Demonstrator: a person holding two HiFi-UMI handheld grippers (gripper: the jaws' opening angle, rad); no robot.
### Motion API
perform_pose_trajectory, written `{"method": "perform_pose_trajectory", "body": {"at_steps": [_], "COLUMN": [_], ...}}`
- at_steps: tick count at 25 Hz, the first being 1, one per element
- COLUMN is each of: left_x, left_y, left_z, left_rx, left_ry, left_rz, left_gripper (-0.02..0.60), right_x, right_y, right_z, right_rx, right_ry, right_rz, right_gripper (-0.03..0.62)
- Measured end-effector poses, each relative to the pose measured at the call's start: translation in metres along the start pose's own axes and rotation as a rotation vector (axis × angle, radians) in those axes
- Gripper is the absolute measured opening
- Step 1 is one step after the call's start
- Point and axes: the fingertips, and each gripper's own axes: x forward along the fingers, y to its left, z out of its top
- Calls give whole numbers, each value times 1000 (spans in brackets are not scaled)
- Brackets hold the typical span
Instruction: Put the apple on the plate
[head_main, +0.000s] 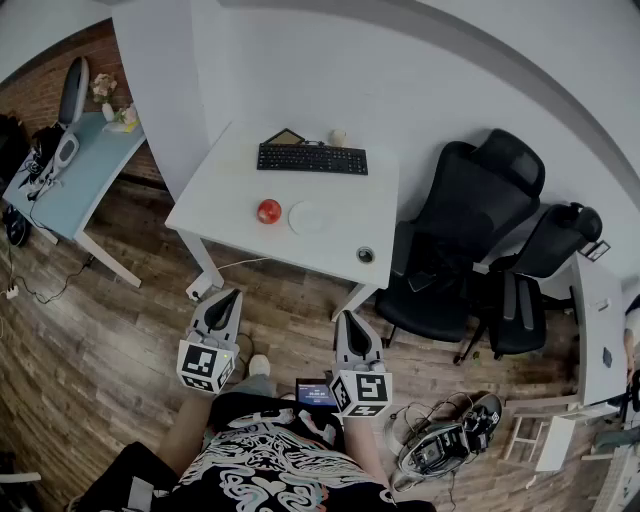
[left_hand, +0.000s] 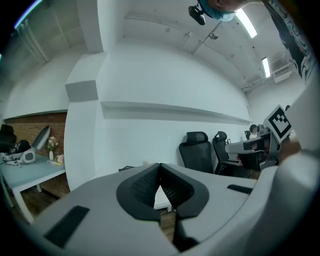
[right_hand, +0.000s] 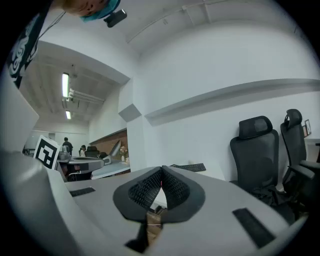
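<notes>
I held my left gripper (head_main: 226, 300) and right gripper (head_main: 348, 322) clenched and empty, low in the frame, well below the apple (head_main: 269, 211) beside the plate (head_main: 308, 218).

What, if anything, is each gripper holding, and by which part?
Nothing. Both the left gripper and right gripper are shut and empty; the apple sits on the table.
</notes>
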Motion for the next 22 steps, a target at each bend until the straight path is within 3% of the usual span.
{"method": "perform_pose_trajectory", "body": {"at_steps": [13,22], "left_x": [9,13], "left_y": [-6,18], "left_z": [3,-8], "left_rx": [-7,-37], "left_ry": [2,3], "left_rz": [-4,34], "left_gripper": [15,15], "right_x": [-5,14], "right_y": [-14,-9], "right_z": [2,-6], "right_rx": [4,58], "right_ry": [-6,2], "right_rz": [-24,-2], "right_gripper": [29,29]}}
